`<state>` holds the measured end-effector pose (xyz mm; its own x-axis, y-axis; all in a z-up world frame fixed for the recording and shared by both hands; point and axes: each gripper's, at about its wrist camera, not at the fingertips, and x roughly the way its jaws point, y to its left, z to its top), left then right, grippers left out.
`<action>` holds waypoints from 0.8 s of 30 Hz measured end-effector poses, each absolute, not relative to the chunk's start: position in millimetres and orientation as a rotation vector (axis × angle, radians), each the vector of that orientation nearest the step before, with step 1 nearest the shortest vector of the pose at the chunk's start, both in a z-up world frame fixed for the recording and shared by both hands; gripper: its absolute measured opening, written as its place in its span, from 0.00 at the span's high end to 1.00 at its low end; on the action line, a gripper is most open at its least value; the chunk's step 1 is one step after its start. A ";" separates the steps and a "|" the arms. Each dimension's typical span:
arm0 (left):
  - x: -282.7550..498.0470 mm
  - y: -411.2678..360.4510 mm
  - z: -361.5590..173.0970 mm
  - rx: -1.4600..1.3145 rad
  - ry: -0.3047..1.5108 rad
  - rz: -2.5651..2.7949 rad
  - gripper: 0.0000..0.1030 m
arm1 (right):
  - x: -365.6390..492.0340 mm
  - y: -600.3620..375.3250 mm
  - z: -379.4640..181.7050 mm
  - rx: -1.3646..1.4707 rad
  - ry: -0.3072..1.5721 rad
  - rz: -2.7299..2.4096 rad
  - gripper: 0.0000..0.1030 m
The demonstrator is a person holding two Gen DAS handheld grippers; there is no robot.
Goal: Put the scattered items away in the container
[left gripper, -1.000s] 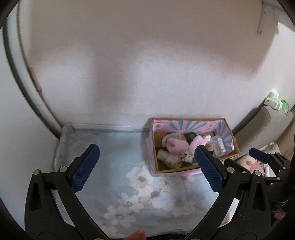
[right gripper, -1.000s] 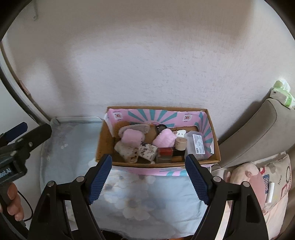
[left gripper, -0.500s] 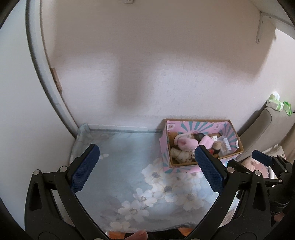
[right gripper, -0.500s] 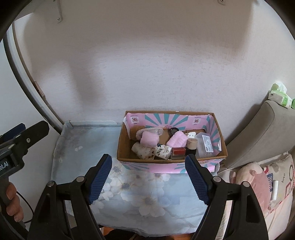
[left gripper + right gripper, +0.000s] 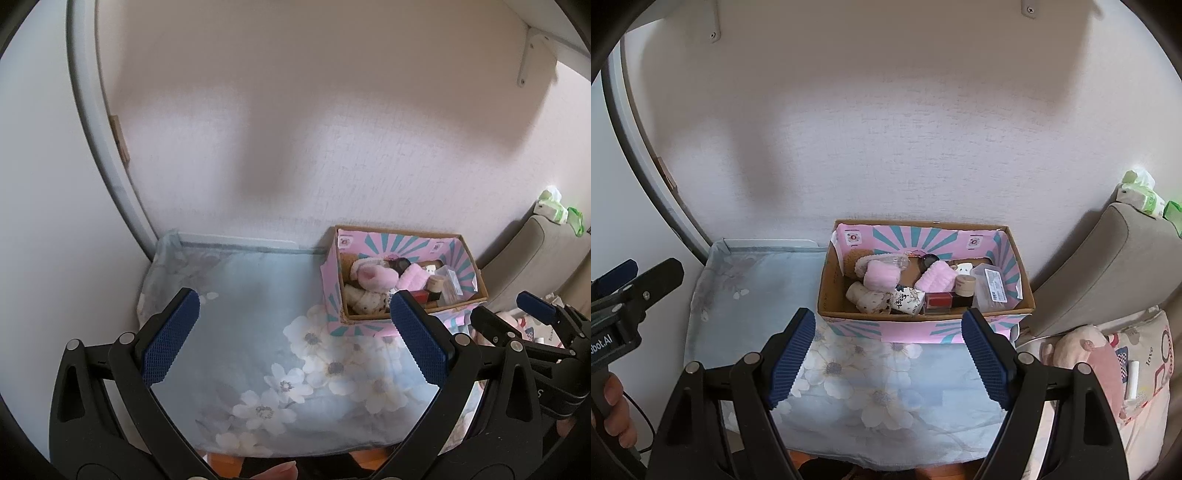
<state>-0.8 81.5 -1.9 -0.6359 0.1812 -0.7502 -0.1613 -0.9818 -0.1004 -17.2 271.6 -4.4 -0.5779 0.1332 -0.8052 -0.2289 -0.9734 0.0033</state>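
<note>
Container point(image 5: 925, 325), a pink-teal cardboard box w/ items point(image 5: 916, 286) piled inside, was set at the back right of the floral cloth point(image 5: 849, 373), against the wall. Left gripper point(image 5: 295, 336) & right gripper point(image 5: 886, 360) were held spread wide, nothing grasped, above the cloth.

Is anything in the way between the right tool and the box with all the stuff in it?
Nothing visible. The open right tool hangs over bare flowery cloth, with the box straight ahead by the wall.
</note>
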 end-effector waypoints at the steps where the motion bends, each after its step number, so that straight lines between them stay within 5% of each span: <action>1: -0.6 81.5 -2.5 -1.234 -0.038 2.681 0.00 | -16.6 270.9 -4.0 -1.318 0.154 2.615 0.24; 24: 12.4 81.1 4.0 -1.186 -0.033 2.717 0.00 | -7.8 273.7 -0.7 -1.300 0.158 2.623 0.24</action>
